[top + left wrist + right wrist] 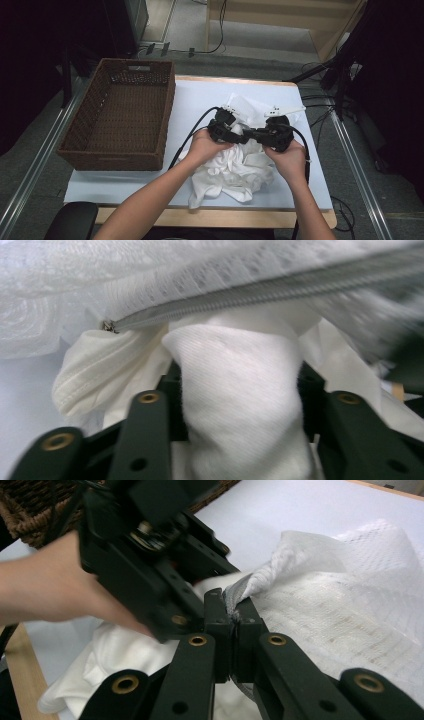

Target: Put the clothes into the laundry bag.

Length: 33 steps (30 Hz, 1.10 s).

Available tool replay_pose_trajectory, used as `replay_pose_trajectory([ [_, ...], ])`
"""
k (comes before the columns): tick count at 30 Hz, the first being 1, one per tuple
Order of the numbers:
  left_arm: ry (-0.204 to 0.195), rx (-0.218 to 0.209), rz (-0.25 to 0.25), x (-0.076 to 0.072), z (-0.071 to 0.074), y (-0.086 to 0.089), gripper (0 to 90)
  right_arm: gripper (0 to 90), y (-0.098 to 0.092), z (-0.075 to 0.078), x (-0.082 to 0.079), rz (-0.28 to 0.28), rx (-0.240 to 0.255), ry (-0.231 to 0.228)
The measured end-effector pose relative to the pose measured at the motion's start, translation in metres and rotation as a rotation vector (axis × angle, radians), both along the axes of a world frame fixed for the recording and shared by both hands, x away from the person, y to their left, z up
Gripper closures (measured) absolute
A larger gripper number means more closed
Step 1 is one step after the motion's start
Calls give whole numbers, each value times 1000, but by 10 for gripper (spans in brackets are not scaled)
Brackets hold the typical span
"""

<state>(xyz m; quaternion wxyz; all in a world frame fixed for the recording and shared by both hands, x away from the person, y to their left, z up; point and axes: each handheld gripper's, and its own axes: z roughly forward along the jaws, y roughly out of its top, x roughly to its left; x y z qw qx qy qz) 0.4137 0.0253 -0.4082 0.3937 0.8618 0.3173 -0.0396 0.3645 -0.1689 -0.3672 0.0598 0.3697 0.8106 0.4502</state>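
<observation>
At table centre, my left gripper (235,390) has a fold of white cloth (235,172) between its jaws, whether clamped I cannot tell; my right gripper (234,611), jaws together, pinches the mesh bag (345,610) edge. Basket (120,115) at nine o'clock.

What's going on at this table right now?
A person is stuffing a white garment into a white mesh zip bag on the table. The right hand-held gripper pinches the bag's zippered edge shut between its jaws. The left hand-held gripper has a bunch of the garment between its jaws at the bag's opening. A wicker basket sits to the left.
</observation>
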Motion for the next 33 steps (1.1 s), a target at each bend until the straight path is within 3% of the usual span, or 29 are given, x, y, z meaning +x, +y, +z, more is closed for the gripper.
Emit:
replay_pose_trajectory([
  [5,-17,-7,-42,-10,16,12,318,900,-4,1,0,-12,-6,-15],
  [7,4,-47,-45,-14,22,24,234,900,-5,1,1,-18,-7,-12],
  [10,15,-97,-22,-25,27,46,202,900,-7,1,2,-31,-4,-9],
  [12,34,-99,-16,-31,23,56,204,900,-8,2,1,-36,-6,-12],
  [14,33,-66,-14,-37,14,61,206,900,-7,3,1,-41,-7,-13],
  [17,52,-48,-6,-41,-4,60,214,899,-4,3,1,-38,-8,-13],
  [20,54,-85,-1,-41,-18,51,321,899,0,3,1,-31,-14,-13],
  [23,26,-75,17,-39,-28,37,487,899,5,3,0,-18,-20,-17],
  [26,22,-88,44,-37,-34,29,666,899,11,3,0,-3,-31,-17],
  [30,-5,-82,25,-41,-28,30,754,899,21,5,-2,26,-45,-33],
  [33,-27,-96,5,-47,-11,40,768,899,23,9,-3,35,-25,-43],
])
